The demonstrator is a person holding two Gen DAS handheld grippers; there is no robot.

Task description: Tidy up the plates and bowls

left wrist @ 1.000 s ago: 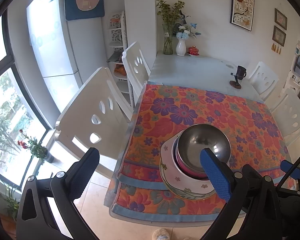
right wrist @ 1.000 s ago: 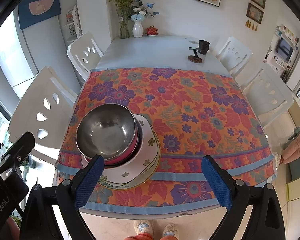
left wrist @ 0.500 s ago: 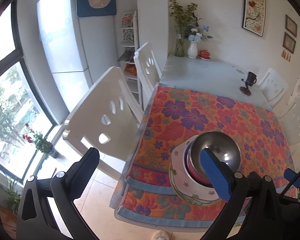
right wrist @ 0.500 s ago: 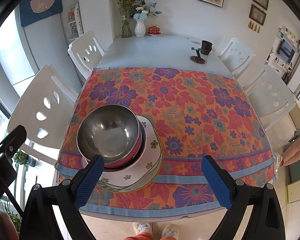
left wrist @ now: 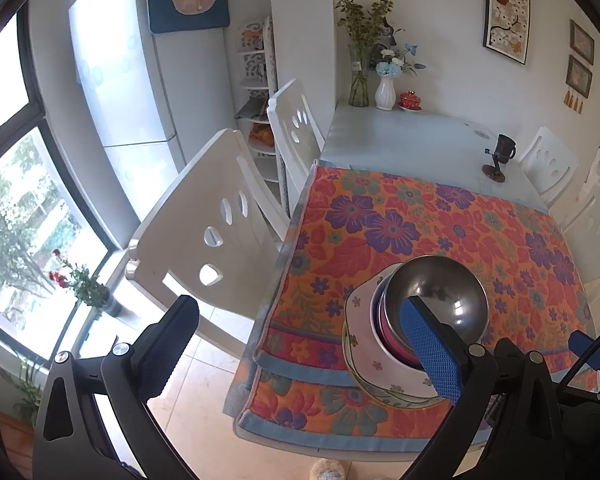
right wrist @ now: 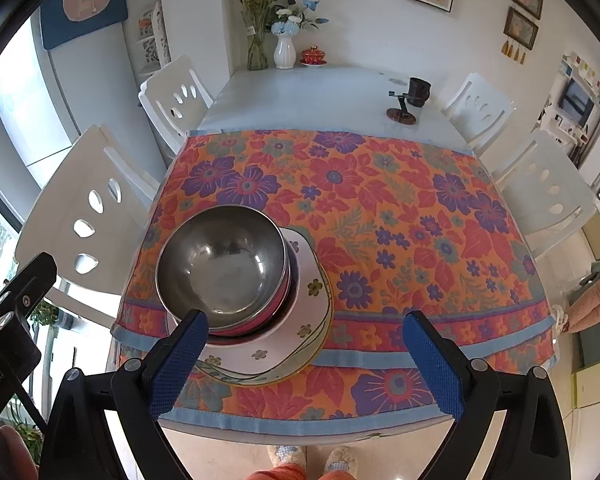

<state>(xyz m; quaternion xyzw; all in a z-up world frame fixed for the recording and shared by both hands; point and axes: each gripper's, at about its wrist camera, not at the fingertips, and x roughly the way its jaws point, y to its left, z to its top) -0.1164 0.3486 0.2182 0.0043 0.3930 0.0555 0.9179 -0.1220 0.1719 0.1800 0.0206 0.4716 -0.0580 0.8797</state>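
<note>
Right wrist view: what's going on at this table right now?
A person holds two grippers above a floral tablecloth. The dishes are already stacked near the table's front left corner: a shiny steel bowl nested in a pink bowl, on white flower-patterned plates. The right gripper and left gripper are both open, holding nothing, hovering near the stack.

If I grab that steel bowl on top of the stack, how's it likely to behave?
The steel bowl looks thin and polished, so probably light and slippery between the pads. It sits nested in a pink bowl on flowered plates, so it may lift out freely or drag the pink one. It overhangs the plates leftward, so a push could tip it.
</note>
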